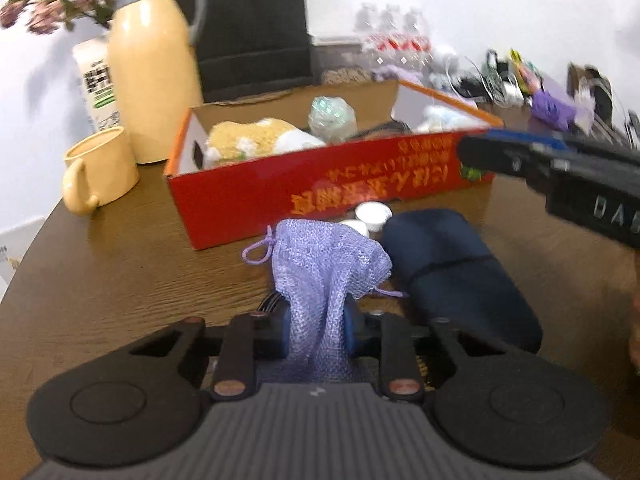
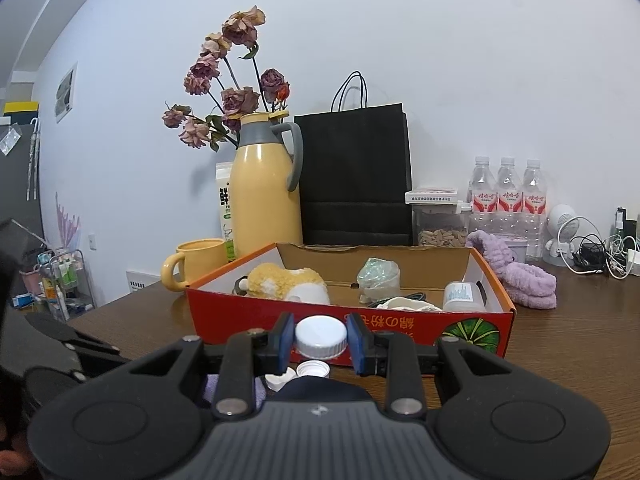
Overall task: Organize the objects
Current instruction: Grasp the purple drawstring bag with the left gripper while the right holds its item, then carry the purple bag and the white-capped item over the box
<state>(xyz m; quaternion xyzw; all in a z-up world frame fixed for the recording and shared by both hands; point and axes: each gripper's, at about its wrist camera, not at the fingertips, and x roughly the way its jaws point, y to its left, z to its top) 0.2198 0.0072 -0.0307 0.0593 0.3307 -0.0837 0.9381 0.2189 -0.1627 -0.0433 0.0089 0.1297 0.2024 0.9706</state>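
My left gripper [image 1: 316,334] is shut on a lilac mesh drawstring pouch [image 1: 328,256], whose cloth is bunched between the blue pads just above the brown table. A dark navy pouch [image 1: 452,268] lies right of it. Two white caps [image 1: 374,214] sit by the front wall of the red cardboard box [image 1: 280,196]. My right gripper [image 2: 321,340] is shut on a white bottle cap [image 2: 321,336], held in front of the red box [image 2: 248,312]. The right gripper [image 1: 476,154] also reaches in from the right in the left wrist view. A plush toy [image 2: 288,284] lies in the box among other small items.
A yellow jug [image 2: 266,192], a yellow mug [image 2: 200,260], dried flowers and a black paper bag [image 2: 356,176] stand behind the box. Water bottles [image 2: 508,196], a purple towel [image 2: 524,280] and tangled cables [image 2: 600,256] lie at the back right. The table's edge curves at the left.
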